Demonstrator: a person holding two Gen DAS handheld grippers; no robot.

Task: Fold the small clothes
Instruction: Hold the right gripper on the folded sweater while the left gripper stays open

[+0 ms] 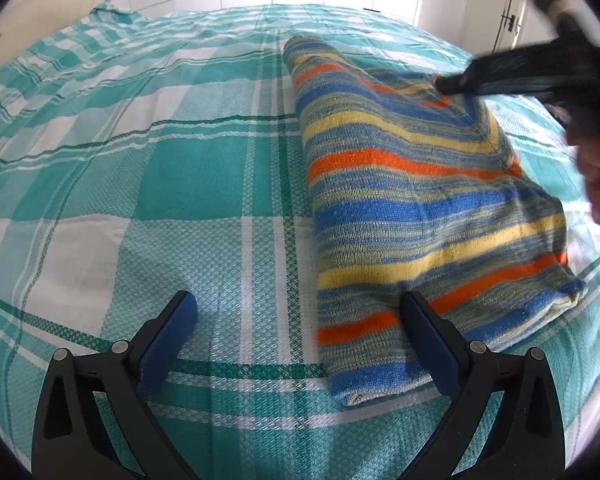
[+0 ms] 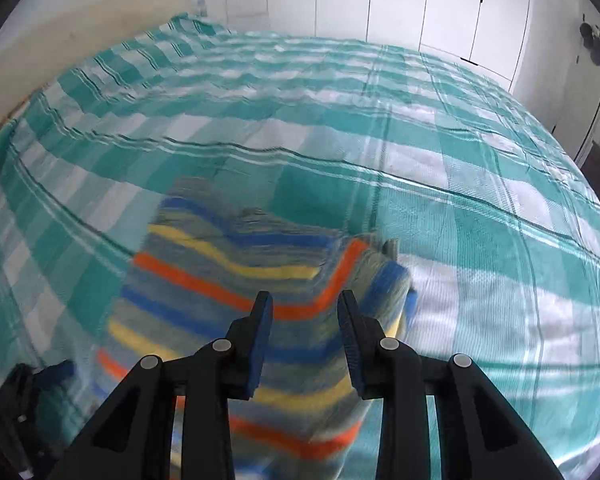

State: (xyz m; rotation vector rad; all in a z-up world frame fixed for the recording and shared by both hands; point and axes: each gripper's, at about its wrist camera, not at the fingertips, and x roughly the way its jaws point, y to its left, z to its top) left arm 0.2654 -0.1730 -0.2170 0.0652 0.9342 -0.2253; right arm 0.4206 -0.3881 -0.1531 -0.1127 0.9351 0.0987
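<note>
A striped knit garment in blue, yellow and orange lies folded lengthwise on the bed; it also shows in the right wrist view. My left gripper is open and empty, low over the bed at the garment's near left edge. My right gripper is open and empty just above the garment's far right part. In the left wrist view the right gripper appears blurred over the garment's far right corner. The left gripper shows at the lower left of the right wrist view.
The bed is covered by a teal and white checked sheet, slightly wrinkled at the far left. A beige headboard stands at the far left. White wardrobe doors line the back wall.
</note>
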